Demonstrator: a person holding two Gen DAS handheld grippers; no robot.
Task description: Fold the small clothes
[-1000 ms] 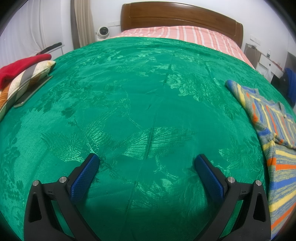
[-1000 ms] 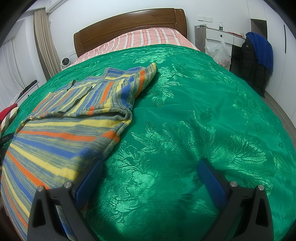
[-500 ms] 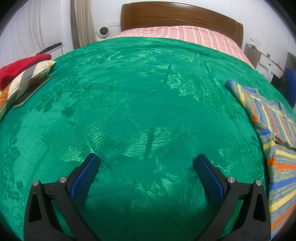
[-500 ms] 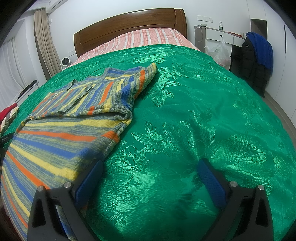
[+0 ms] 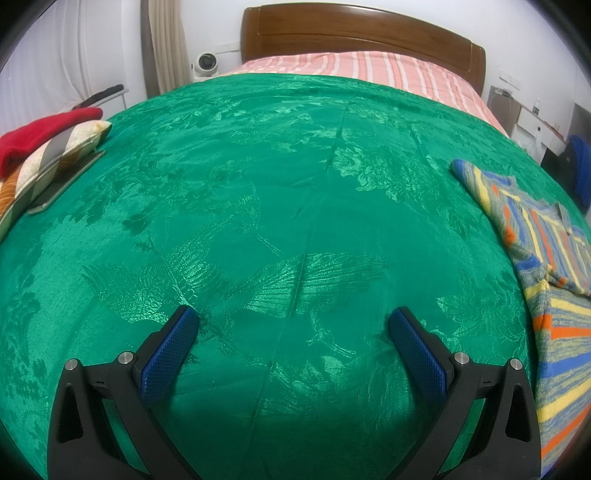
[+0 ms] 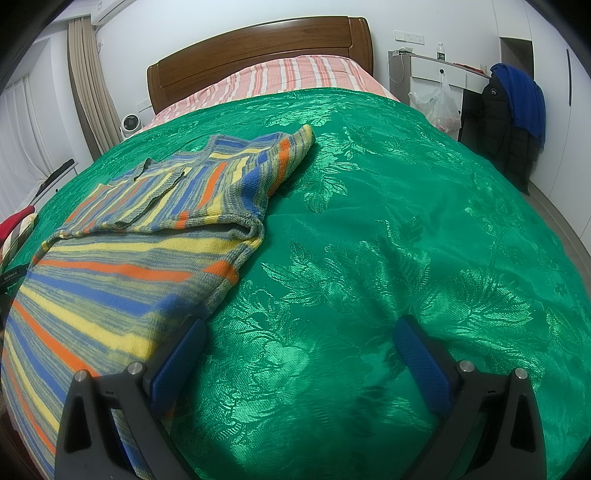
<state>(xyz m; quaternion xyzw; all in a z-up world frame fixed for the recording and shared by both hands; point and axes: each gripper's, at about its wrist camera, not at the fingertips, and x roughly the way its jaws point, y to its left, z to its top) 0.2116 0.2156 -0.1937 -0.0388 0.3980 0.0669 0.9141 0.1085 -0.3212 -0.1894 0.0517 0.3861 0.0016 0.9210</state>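
A striped knitted sweater (image 6: 122, 258) in blue, yellow, orange and grey lies on the green bedspread (image 6: 388, 229), its upper part folded over the body. My right gripper (image 6: 299, 339) is open and empty, low over the bedspread, its left finger at the sweater's right edge. In the left wrist view the sweater (image 5: 546, 266) lies at the far right. My left gripper (image 5: 293, 332) is open and empty over bare bedspread (image 5: 258, 184), well left of the sweater.
A red garment (image 5: 40, 133) on a patterned pillow (image 5: 44, 166) lies at the bed's left edge. The wooden headboard (image 5: 362, 33) and striped sheet (image 5: 369, 70) are at the far end. A dark jacket with a blue garment (image 6: 517, 103) hangs right of the bed.
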